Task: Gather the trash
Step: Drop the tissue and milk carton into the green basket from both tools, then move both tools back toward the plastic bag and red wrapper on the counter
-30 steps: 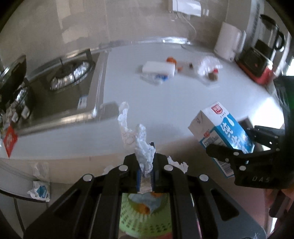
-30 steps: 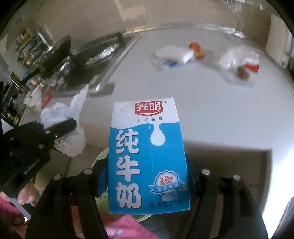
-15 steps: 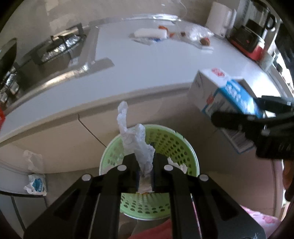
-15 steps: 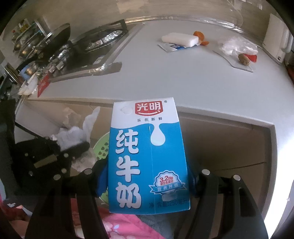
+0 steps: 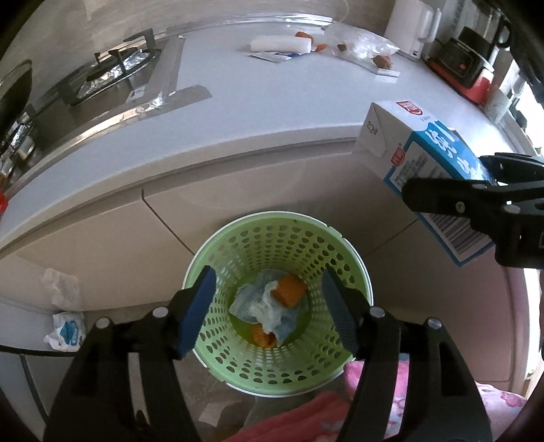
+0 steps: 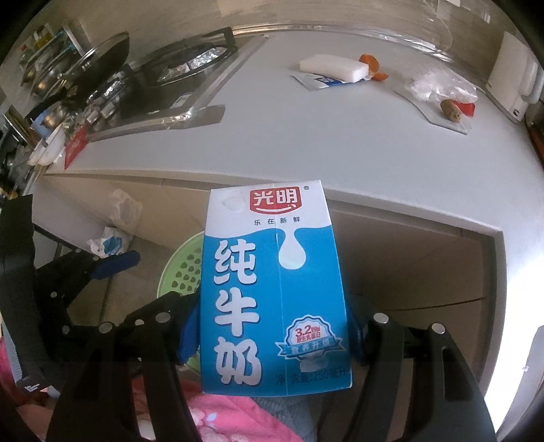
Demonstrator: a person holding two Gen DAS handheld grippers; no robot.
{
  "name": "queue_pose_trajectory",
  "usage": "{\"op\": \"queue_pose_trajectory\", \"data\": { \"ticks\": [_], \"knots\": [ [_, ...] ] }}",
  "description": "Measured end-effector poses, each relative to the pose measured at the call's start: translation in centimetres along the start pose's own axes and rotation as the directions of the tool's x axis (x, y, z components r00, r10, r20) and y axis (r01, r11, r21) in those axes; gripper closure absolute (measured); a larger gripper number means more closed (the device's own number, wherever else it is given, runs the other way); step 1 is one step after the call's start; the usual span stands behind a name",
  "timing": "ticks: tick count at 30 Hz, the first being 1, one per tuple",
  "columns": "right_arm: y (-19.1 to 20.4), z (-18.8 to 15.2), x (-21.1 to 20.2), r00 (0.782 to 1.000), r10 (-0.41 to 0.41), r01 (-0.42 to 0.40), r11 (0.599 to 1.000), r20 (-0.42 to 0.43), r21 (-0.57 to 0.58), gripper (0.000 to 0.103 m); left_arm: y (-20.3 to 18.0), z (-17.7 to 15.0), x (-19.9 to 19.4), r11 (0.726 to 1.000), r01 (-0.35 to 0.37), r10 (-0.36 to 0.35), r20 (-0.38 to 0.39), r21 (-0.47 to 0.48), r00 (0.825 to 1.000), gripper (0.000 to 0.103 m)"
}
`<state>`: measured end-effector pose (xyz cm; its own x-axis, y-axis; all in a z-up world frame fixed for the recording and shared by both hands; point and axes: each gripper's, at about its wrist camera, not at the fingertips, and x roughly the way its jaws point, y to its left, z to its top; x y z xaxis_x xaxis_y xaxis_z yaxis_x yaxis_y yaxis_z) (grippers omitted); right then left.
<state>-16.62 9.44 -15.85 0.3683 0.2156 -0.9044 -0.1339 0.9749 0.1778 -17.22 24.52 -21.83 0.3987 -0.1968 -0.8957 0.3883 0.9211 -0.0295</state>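
A green perforated waste basket [image 5: 238,234] stands on the floor below the counter. Inside lie crumpled white tissue [image 5: 267,309] and orange scraps [image 5: 289,290]. My left gripper [image 5: 268,309] is open and empty, directly above the basket. My right gripper [image 6: 272,335] is shut on a blue and white milk carton [image 6: 272,289], held upright beside the basket's right. The carton also shows in the left wrist view [image 5: 425,170]. The basket rim [image 6: 180,261] peeks out left of the carton in the right wrist view.
On the white counter [image 5: 272,95] lie a white block [image 5: 280,44], a wrapper [image 5: 272,56], orange bits [image 5: 301,34] and a plastic bag [image 5: 369,46]. A stove [image 5: 112,74] is at left, a kettle [image 5: 411,27] and blender at right. Crumpled paper [image 5: 64,329] lies at lower left.
My left gripper opened and let go of the white tissue, which now lies in the basket. The right gripper keeps the carton and has shifted slightly toward the basket.
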Motion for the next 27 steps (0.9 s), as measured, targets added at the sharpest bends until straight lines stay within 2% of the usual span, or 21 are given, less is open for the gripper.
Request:
{"op": "queue_pose_trajectory", "data": {
  "ticks": [4,11,15,17,19,27],
  "knots": [
    [0.3,0.0,0.5,1.000,0.014,-0.014,1.000,-0.013,-0.023,0.037,0.9,0.4,-1.0,0.999,-0.016,0.017,0.030,-0.032,0.999,0.031],
    [1.3,-1.3,3.1,0.995,0.058,-0.062,0.996,-0.082,-0.058,0.037,2.2,1.0,-3.4,0.994,-0.109,0.112,0.111,-0.026,0.988,0.019],
    [2.2,-2.1,4.3,0.988,0.082,-0.093,0.992,-0.128,-0.085,0.036,3.2,1.2,-3.8,0.992,-0.107,0.114,0.111,-0.059,0.987,0.017],
    [2.4,-2.2,4.5,0.986,0.096,-0.109,0.990,-0.139,-0.092,0.030,3.5,1.2,-3.9,0.991,-0.112,0.119,0.110,-0.068,0.987,0.017],
    [2.7,-2.1,4.4,0.987,0.095,-0.108,0.989,-0.133,-0.098,0.021,3.6,1.2,-3.9,0.991,-0.114,0.122,0.108,-0.074,0.987,0.017],
    [1.5,-1.5,3.9,0.990,0.084,-0.093,0.993,-0.116,-0.075,0.016,3.4,1.7,-4.0,0.990,-0.115,0.124,0.112,-0.084,0.986,0.016]
  ]
}}
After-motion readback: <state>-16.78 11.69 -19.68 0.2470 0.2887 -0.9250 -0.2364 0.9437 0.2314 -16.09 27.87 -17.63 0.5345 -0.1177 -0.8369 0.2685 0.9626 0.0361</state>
